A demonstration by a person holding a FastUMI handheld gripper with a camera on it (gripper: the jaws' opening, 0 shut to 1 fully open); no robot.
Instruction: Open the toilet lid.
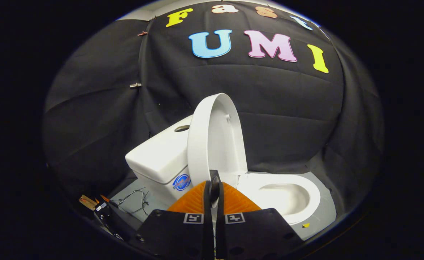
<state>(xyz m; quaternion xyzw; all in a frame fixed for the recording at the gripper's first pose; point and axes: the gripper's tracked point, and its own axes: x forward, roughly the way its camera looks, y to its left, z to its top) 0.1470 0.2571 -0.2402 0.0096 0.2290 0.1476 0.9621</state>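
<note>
Black cloth drapes the booth behind and to both sides, creased and pinned with a small clip (135,85) where two panels meet, and a grey floor panel (322,207) lies under everything.

At the bottom of the view the gripper (213,189) points forward with its two fingers pressed together, no gap between their tips and nothing held between them. The tips sit right at the lower edge of the raised toilet lid (215,141); whether they touch it I cannot tell.

That lid stands up, nearly vertical and leaning a little back toward the tank (159,155), its hollow inner face turned toward the bowl. The tank is just behind the lid, with a round button hole on its top and a round blue sticker (181,182) on its near side.

Beyond the fingers, on the side away from the tank, the white toilet bowl (286,196) lies open, its rim and basin in plain sight, resting on the grey floor panel near that panel's far edge.

Beside the tank's base, at the near corner of the panel, thin wires (136,202) trail across the floor toward a dark box (105,213).
</note>
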